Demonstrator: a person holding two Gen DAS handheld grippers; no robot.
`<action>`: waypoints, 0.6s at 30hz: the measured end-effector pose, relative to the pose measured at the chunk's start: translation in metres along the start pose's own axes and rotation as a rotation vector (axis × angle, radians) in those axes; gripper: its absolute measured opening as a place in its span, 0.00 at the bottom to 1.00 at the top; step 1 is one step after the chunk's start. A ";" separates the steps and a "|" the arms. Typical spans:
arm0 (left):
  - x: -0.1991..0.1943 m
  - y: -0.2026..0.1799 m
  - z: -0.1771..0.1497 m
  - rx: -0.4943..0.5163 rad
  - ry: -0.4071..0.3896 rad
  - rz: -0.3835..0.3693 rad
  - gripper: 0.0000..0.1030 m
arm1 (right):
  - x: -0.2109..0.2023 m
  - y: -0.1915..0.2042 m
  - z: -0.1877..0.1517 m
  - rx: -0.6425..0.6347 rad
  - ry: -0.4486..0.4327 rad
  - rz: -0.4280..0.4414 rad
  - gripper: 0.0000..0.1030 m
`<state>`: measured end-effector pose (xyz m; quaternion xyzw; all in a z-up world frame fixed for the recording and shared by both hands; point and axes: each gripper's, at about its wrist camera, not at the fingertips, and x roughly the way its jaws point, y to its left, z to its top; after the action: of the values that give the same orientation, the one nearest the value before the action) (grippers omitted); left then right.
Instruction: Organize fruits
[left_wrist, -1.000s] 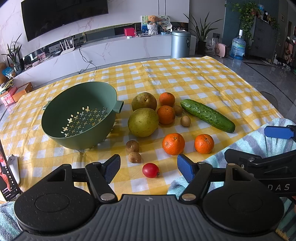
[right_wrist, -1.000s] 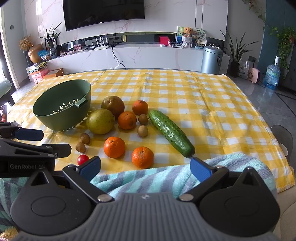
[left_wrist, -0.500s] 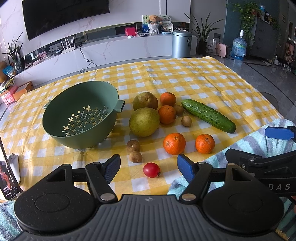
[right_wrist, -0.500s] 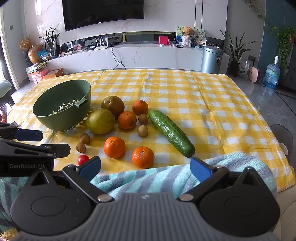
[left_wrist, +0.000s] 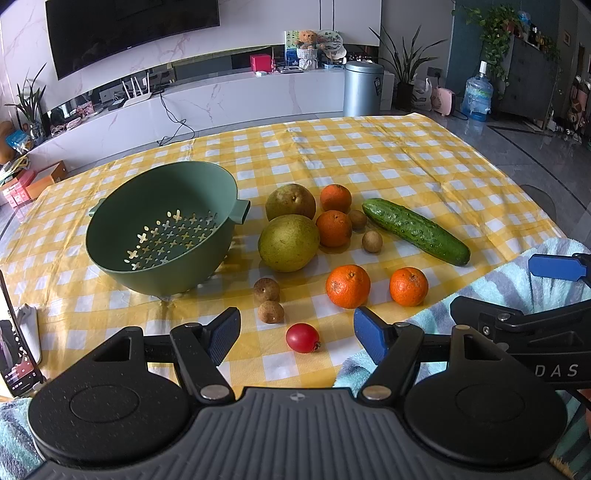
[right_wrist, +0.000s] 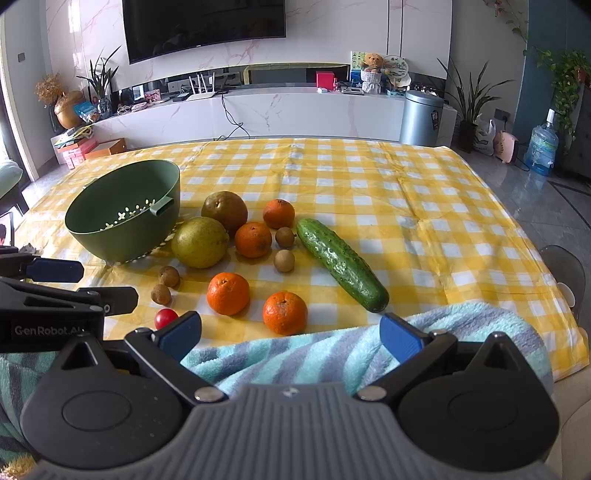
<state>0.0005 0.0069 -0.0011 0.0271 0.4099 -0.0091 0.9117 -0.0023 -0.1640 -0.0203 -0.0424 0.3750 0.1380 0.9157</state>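
Observation:
An empty green colander (left_wrist: 162, 236) (right_wrist: 125, 218) stands at the left of the yellow checked table. To its right lie two pears (left_wrist: 289, 243) (right_wrist: 199, 242), several oranges (left_wrist: 347, 286) (right_wrist: 228, 293), several small brown longans (left_wrist: 266, 290), a cucumber (left_wrist: 415, 230) (right_wrist: 341, 264) and a cherry tomato (left_wrist: 303, 338) (right_wrist: 166, 318). My left gripper (left_wrist: 297, 332) is open, empty, just above the tomato at the near edge. My right gripper (right_wrist: 290, 336) is open, empty, over the striped towel (right_wrist: 306, 354).
The teal striped towel (left_wrist: 517, 280) covers the near right edge of the table. A phone (left_wrist: 16, 362) stands at the near left edge. The right gripper (left_wrist: 546, 295) shows at the right of the left wrist view.
The left gripper view has shifted very slightly; fruit sits a touch higher and to the right. Nothing has been grasped or moved.

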 end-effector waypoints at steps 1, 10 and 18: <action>0.000 0.000 0.000 0.000 0.000 0.000 0.80 | 0.000 0.000 0.000 0.001 0.000 0.000 0.96; -0.001 0.001 0.000 -0.001 0.003 -0.005 0.80 | 0.000 0.000 -0.001 0.005 -0.001 0.004 0.96; -0.007 0.014 0.005 -0.030 -0.025 -0.092 0.76 | 0.002 0.001 -0.001 -0.036 -0.074 0.026 0.96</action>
<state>0.0000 0.0209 0.0077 -0.0058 0.3993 -0.0453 0.9157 -0.0019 -0.1633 -0.0229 -0.0487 0.3390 0.1579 0.9262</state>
